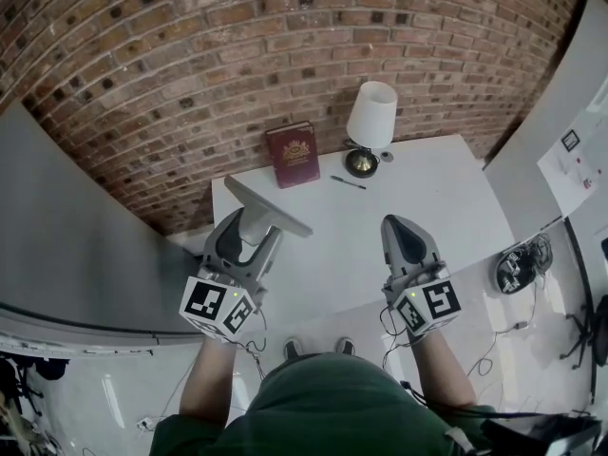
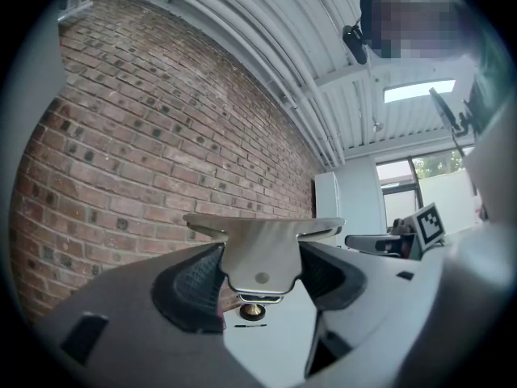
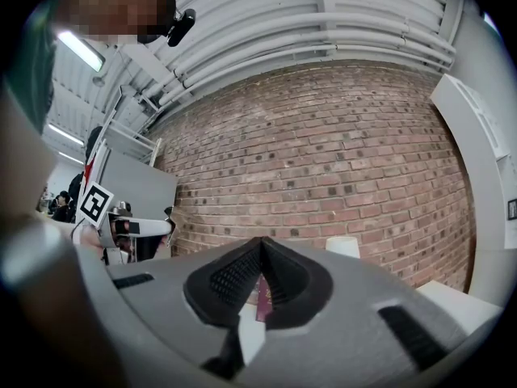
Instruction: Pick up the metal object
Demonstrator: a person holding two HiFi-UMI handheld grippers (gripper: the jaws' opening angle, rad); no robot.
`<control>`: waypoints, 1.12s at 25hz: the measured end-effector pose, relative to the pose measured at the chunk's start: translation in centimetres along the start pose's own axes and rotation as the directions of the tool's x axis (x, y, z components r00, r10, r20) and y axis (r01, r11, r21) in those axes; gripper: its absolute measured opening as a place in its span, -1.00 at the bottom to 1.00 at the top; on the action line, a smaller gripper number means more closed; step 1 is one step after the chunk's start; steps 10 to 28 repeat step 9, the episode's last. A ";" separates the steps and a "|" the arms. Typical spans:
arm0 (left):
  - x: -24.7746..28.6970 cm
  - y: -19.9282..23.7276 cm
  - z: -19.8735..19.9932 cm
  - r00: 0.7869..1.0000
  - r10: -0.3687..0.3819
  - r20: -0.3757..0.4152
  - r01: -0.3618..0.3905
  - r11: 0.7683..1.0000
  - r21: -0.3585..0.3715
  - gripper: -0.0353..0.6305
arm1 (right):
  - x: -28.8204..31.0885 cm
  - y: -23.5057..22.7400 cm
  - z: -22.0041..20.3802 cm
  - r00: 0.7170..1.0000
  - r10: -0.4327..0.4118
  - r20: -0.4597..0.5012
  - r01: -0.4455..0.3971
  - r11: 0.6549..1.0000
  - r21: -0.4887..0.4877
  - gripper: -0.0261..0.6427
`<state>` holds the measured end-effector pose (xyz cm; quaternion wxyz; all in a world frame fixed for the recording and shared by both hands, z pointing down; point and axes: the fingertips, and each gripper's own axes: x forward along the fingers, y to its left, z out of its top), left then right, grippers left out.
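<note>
Well short of the lamp [image 1: 370, 122], over the left side of the white desk [image 1: 446, 198], the left tool [image 1: 247, 236] clamps the metal object [image 1: 269, 207], a flat T-shaped plate whose wide bar points toward the lamp. Also short of the lamp, the right tool [image 1: 407, 240] has its jaws pressed together on nothing. A red book [image 1: 293, 154] sits left of the lamp, and a pen [image 1: 348, 182] lies just in front of it.
</note>
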<state>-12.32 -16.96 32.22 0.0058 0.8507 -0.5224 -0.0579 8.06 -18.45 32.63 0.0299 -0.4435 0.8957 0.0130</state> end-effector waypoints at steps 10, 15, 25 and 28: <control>0.2 -0.5 -0.7 1.000 0.009 0.001 -0.009 1.000 -0.002 -0.06 | -0.5 -0.7 0.0 1.000 0.004 0.003 -0.004 1.000 -0.006 -0.94; 0.2 -0.5 -0.7 1.000 0.009 0.001 -0.009 1.000 -0.002 -0.06 | -0.5 -0.7 0.0 1.000 0.004 0.003 -0.004 1.000 -0.006 -0.94; 0.2 -0.5 -0.7 1.000 0.009 0.001 -0.009 1.000 -0.002 -0.06 | -0.5 -0.7 0.0 1.000 0.004 0.003 -0.004 1.000 -0.006 -0.94; 0.2 -0.5 -0.7 1.000 0.009 0.001 -0.009 1.000 -0.002 -0.06 | -0.5 -0.7 0.0 1.000 0.004 0.003 -0.004 1.000 -0.006 -0.94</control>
